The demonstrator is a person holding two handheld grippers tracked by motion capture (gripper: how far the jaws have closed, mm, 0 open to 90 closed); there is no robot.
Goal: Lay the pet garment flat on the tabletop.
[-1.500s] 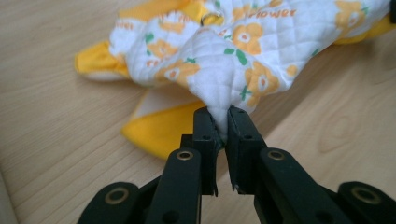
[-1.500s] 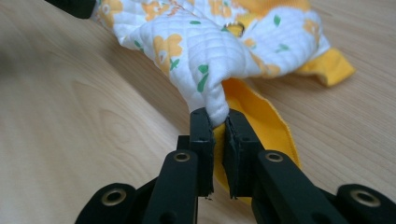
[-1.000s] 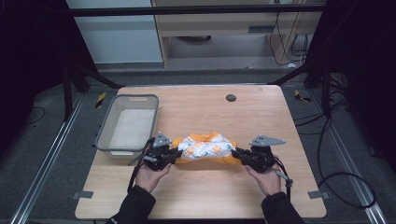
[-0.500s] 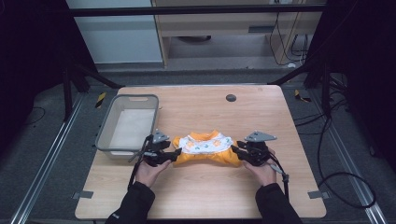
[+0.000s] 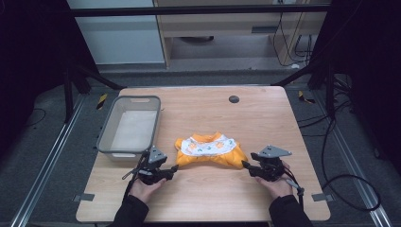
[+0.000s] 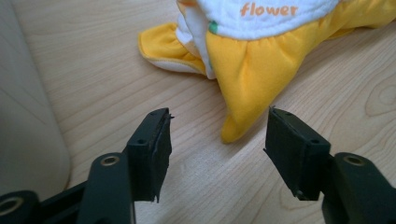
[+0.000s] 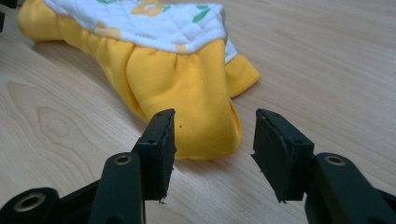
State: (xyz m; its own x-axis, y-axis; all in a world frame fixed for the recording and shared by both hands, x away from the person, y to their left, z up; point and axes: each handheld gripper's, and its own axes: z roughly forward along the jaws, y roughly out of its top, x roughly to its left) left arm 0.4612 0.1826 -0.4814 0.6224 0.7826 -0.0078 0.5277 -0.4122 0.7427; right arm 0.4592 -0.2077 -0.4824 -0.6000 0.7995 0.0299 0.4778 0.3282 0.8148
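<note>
A yellow-orange baby garment [image 5: 210, 150] with a white flowered bib lies flat on the wooden table [image 5: 265, 113]. My left gripper [image 5: 175, 171] rests low at its left corner, open. In the left gripper view the garment [image 6: 261, 60] has its yellow corner just ahead of the gap of my left gripper [image 6: 217, 135]; the jaws have just opened wide, then eased in slightly, touching nothing. My right gripper [image 5: 245, 164] sits at the right corner, open. Its jaws have just been opening, and the garment [image 7: 177, 79] reaches between the tips of my right gripper [image 7: 212, 140], unpressed.
A grey plastic tub [image 5: 106, 135] stands at the table's left, just behind my left hand; its pale wall [image 6: 23, 116] is close on that gripper's left. A dark round hole [image 5: 233, 99] marks the far table. Black frame posts flank the table.
Both grippers let go of the garment's corners, opened, and drew back toward the person and down. The garment settled flat on the table.
</note>
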